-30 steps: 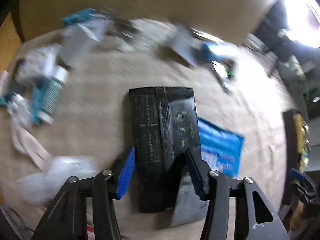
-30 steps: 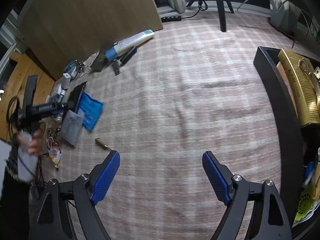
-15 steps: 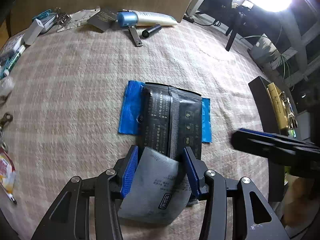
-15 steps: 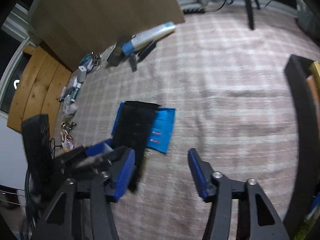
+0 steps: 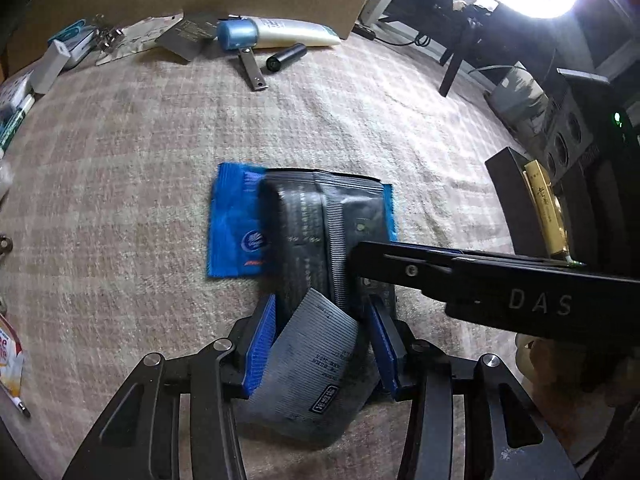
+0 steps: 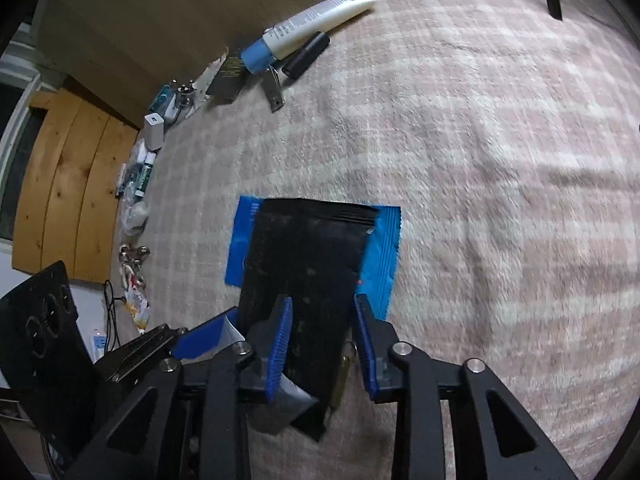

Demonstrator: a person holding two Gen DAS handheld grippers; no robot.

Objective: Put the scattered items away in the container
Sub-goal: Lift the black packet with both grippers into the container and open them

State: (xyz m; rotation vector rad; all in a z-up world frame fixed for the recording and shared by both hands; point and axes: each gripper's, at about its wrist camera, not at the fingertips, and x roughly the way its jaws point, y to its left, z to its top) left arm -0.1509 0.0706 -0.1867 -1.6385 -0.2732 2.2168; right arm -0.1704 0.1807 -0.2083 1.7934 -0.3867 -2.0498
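Note:
A black pouch lies on a blue packet on the checked rug. A grey sachet is bent between the blue pads of my left gripper, which is shut on it over the pouch's near end. My right gripper straddles the same black pouch from the right, its jaws narrowed around the near end; whether the pads touch it is unclear. The right gripper's black body crosses the left wrist view. The black container stands at the right.
Along the cardboard wall lie a white tube with a blue cap, a black cylinder, a metal clip, foil sachets and a white adapter. More small items lie along the rug's left edge.
My right gripper has come in from the right and narrowed around the black pouch. My left gripper has closed further on the grey sachet, bending it.

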